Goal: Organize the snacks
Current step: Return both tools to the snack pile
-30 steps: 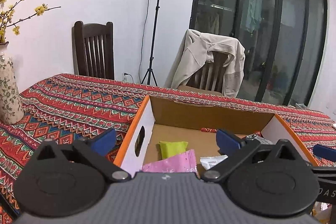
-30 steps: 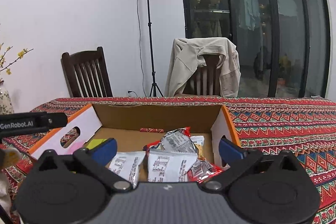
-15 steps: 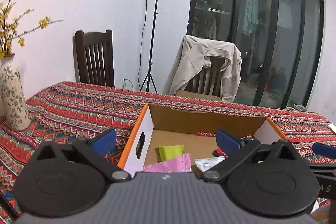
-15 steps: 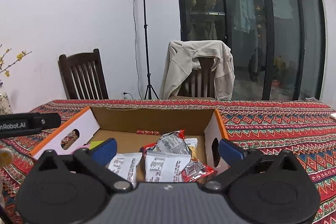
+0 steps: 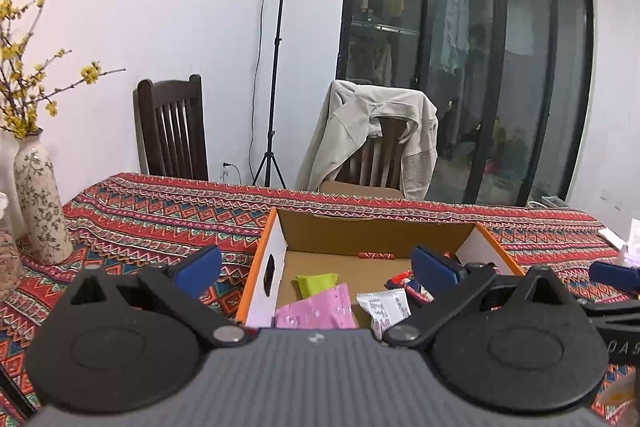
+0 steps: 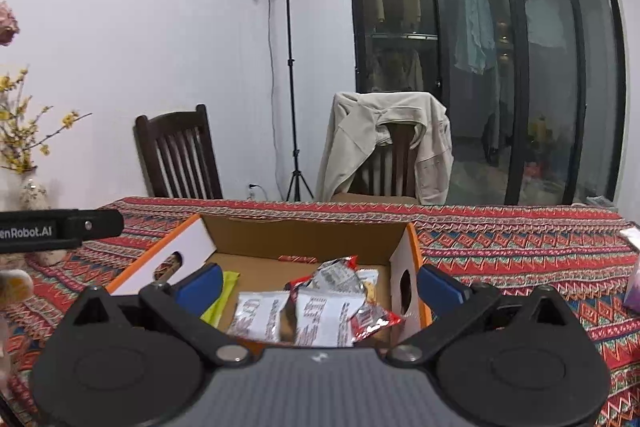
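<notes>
An open cardboard box [image 5: 276,259] with orange rims sits on the patterned tablecloth; it also shows in the right wrist view [image 6: 404,267]. Inside lie a pink packet [image 5: 316,311], a green packet [image 5: 318,283], a white packet [image 5: 384,305] and silver-and-red packets [image 6: 324,303]. My left gripper [image 5: 316,267] is open and empty, held in front of the box. My right gripper [image 6: 318,285] is open and empty, held in front of the box's right half.
A patterned vase [image 5: 40,211] with yellow-flowered branches stands on the table at the left. Two wooden chairs [image 5: 172,131], one draped with a beige jacket [image 5: 372,131], and a light stand [image 5: 276,67] stand behind the table. A purple-white item [image 6: 632,287] sits at the right edge.
Both grippers have drawn back and risen a little from the box, so it looks smaller and lower. Both stay open and empty.
</notes>
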The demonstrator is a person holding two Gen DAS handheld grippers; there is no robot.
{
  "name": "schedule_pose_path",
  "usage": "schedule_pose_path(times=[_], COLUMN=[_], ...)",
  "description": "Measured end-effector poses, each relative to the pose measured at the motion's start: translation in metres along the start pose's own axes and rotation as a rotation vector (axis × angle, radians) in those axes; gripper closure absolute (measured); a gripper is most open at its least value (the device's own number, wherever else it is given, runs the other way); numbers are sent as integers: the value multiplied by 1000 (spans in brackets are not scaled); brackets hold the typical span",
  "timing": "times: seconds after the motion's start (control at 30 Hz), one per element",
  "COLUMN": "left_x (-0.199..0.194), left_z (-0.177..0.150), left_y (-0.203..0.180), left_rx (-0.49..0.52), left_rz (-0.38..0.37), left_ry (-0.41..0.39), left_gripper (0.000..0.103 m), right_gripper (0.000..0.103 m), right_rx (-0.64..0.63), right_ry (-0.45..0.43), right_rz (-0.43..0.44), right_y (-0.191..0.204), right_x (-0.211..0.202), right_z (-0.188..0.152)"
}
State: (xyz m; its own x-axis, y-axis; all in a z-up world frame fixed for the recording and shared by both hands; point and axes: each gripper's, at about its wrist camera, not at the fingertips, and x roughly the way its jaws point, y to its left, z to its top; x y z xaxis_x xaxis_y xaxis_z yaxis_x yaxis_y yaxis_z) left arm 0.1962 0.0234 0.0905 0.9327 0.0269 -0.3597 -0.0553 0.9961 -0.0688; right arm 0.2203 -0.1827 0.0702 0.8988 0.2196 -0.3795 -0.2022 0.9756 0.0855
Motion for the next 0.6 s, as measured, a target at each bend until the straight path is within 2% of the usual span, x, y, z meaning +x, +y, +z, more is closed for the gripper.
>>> schedule_pose_path(times=[0.37,0.6], left_x=[-40,-44], left_z=[-45,-72], left_y=[17,36], left_rx=[18,-2], left_rz=[-1,14], left_ry=[20,74], left_gripper=[0,0], right_gripper=[0,0], right_rx=[2,18], right_ry=[19,93], right_rz=[33,58], right_y=[1,3], right_x=[-41,-48], right_z=[-34,-61])
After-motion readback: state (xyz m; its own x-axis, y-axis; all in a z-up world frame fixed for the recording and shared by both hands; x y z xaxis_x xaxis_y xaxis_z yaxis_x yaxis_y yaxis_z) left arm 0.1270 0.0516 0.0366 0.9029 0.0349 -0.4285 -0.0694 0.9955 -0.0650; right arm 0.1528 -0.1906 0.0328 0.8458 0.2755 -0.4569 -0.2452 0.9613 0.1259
